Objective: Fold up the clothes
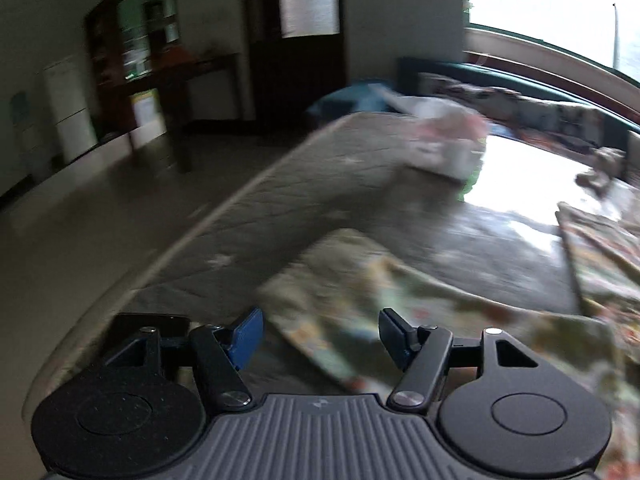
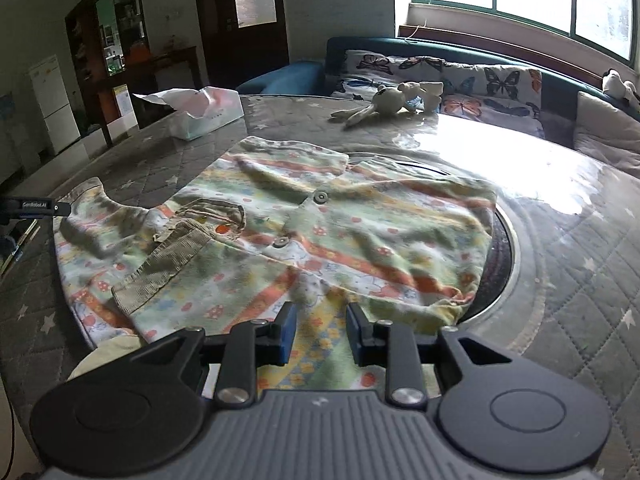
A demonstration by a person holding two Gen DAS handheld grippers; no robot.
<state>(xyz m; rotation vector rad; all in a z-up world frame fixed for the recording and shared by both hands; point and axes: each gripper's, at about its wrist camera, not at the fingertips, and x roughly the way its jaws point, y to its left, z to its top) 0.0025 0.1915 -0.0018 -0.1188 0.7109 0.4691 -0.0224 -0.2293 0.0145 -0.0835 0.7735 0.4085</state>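
Patterned child's shirt (image 2: 280, 236) spread flat on quilted table cover (image 2: 580, 264), collar toward window side, partly folded. Right gripper (image 2: 321, 332) low over near hem, fingers narrowly apart, cloth between, no visible pinch. Left gripper (image 1: 320, 334) wide, empty, above shirt's edge. Tissue box (image 2: 204, 114), plush toy (image 2: 390, 102) beyond.

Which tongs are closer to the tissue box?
Likely the left tongs, hanging over the shirt's sleeve side of the table, where the tissue box sits. The right tongs hover over the shirt's near hem, farther back.
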